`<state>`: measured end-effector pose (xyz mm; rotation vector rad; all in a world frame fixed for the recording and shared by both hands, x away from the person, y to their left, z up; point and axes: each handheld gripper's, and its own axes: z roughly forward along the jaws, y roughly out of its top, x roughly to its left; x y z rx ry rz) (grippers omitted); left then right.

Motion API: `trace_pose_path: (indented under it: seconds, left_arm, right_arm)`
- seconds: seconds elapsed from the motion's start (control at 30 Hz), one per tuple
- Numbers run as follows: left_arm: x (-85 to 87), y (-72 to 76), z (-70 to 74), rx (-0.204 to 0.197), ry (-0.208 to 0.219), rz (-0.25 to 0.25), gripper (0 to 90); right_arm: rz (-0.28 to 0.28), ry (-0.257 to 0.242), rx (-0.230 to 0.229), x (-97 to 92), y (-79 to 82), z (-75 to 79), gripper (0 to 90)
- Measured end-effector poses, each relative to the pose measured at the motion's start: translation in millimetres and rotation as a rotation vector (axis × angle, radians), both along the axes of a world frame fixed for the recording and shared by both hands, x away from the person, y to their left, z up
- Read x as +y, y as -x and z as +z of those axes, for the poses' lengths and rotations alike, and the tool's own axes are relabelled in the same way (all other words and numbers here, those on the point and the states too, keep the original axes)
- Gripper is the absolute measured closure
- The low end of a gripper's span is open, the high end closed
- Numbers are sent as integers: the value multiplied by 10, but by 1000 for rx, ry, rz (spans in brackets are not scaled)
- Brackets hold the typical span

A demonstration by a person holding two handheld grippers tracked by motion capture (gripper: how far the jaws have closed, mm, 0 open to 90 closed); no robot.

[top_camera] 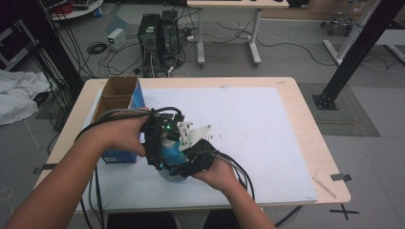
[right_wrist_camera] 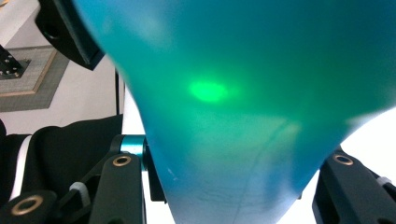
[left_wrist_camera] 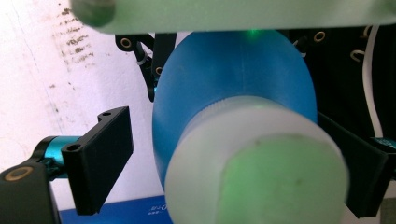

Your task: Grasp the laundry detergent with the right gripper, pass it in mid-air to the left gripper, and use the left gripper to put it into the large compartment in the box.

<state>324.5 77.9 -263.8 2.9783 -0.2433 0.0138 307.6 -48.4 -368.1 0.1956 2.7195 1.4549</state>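
Blue plastic, a bottle with a white screw cap is held just above the near part of the worktop, clamped around its body by the right gripper. The left gripper straddles the cap with its jaws wide; one pad stands clear of it. The step looks like unscrewing: centre both pads squarely on the cap, close firmly, then twist while the right grip holds steady. A cardboard box sits beyond.

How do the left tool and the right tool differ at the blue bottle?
The right tool is shut on the blue bottle, at its body; the left tool is open around the white cap, one jaw apart from it. Both work on the same bottle.
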Motion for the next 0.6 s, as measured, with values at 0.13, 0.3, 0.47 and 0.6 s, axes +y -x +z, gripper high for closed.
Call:
trace_pose_path:
  seconds: [0.13,0.3,0.47,0.6]
  left_arm:
    - [-5,0,0,4,-7,2,133]
    - [3,-1,1,6,-11,11,149]
    - [7,-3,0,9,-12,12,176]
    - [10,-3,-2,7,-15,13,190]
  right_arm:
    - [0,-3,0,11,2,3,479]
    - [4,-7,-6,23,0,9,479]
    - [2,-6,-5,30,-1,13,479]
    - [3,-5,-6,36,-4,8,479]
